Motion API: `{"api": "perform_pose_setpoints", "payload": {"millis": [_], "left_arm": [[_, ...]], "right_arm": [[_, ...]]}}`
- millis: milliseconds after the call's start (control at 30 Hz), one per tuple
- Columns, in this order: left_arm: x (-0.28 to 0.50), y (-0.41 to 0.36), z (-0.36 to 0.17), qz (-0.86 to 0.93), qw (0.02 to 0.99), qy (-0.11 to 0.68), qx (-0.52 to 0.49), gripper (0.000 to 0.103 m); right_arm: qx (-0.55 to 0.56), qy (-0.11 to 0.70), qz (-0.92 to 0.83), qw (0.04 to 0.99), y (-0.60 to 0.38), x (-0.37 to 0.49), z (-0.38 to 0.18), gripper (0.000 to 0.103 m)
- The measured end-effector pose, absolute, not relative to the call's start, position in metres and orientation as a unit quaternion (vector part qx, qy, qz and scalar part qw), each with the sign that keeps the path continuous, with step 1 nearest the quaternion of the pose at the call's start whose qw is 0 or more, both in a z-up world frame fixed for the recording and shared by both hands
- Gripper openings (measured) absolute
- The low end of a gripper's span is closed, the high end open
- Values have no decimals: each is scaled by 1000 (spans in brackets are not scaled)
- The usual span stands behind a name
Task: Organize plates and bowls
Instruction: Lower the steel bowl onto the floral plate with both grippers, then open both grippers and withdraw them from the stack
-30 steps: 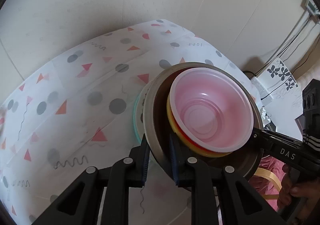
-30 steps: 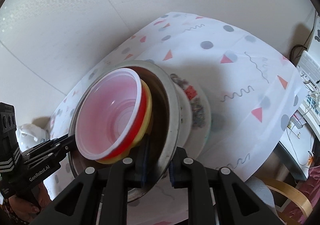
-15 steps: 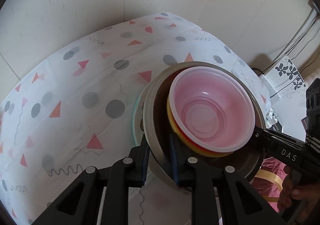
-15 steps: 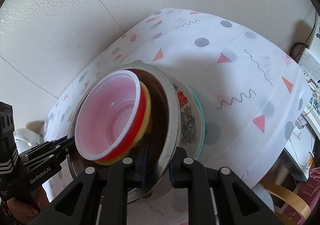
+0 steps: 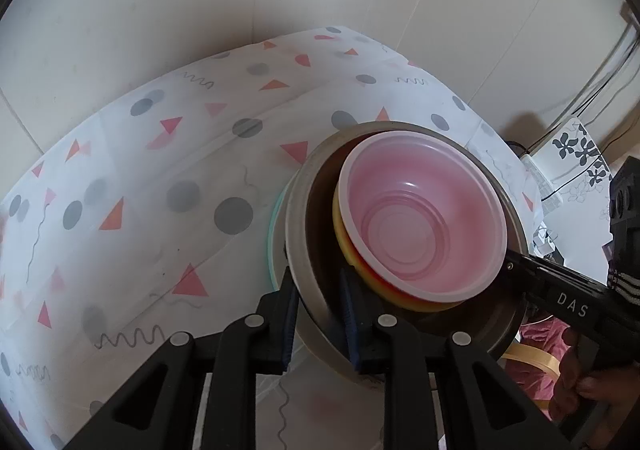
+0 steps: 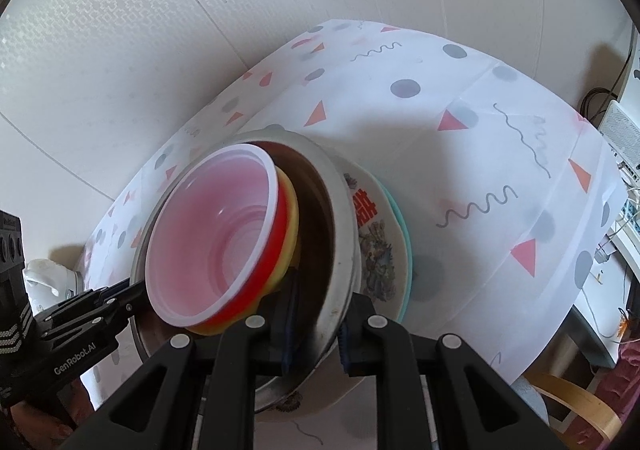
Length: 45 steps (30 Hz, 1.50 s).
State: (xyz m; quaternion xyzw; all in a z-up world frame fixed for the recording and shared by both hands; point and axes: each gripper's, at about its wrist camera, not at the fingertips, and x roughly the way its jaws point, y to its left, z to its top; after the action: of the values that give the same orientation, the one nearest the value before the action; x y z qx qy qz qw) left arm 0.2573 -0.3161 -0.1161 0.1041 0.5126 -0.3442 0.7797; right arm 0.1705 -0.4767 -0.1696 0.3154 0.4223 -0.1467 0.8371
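Item 1, metal bowl (image 5: pixel 316 306): large, steel, its wall clamped on opposite sides by both my tools. Left tool (image 5: pixel 319 314) clenched on the near-left rim; right tool (image 6: pixel 316 324) clenched on the near-right rim.

Item 2, nested bowls inside it: pink translucent bowl (image 5: pixel 424 217) on top, red bowl (image 6: pixel 256 290) under it, yellow bowl (image 6: pixel 291 226) lowest.

Item 3, below the metal bowl: printed plate (image 6: pixel 376 242), then a teal plate (image 6: pixel 405 234) whose edge shows at the left in the left view.

Item 4, worktop (image 5: pixel 160 185): patterned cloth, wall beyond.

Position: stack sits over the plates at the worktop's near edge; whether it rests on them or is held just above, I cannot tell.

Governing relation: the bowl lies between my tools, gripped across its width, so I judge both hands must move level together.
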Motion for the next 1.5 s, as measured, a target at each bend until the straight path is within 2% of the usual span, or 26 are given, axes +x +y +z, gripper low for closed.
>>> {"api": "perform_pose_setpoints", "payload": {"millis": [133,233,400,600,800,967,1033,1100,1200,1333,1500], "left_arm": [[255,-314,-115,-347,779,513,100,23],[254,-313,-113,-350,780,510,97,23],[254,-311,-112,-343,780,517,83,23],[261,-300,-108,-314,787,530,49,28],[253,-277,-91,-287,811,508,43,32],[232,-251,-89,-278,821,497,37,43],[215,-240,-87,-278,825,490,42,57],[195,-230,-84,-275,833,477,50,66],[173,-220,-80,-269,841,465,66,70],[150,-202,-76,-238,860,448,61,88],[130,-183,-78,-213,861,462,29,88]], "right_arm": [[325,423,-146,833,-480,169,-169,18],[310,427,-160,834,-482,169,-165,29],[291,428,-146,843,-494,172,-158,29],[275,448,-123,842,-511,180,-156,29],[254,415,-139,863,-512,169,-137,32],[249,388,-152,874,-482,150,-121,33],[254,386,-149,874,-460,138,-121,34],[254,384,-143,876,-440,128,-120,34],[241,386,-129,881,-406,115,-122,38],[219,391,-102,888,-371,104,-125,39],[181,395,-109,894,-341,86,-124,39]]}}
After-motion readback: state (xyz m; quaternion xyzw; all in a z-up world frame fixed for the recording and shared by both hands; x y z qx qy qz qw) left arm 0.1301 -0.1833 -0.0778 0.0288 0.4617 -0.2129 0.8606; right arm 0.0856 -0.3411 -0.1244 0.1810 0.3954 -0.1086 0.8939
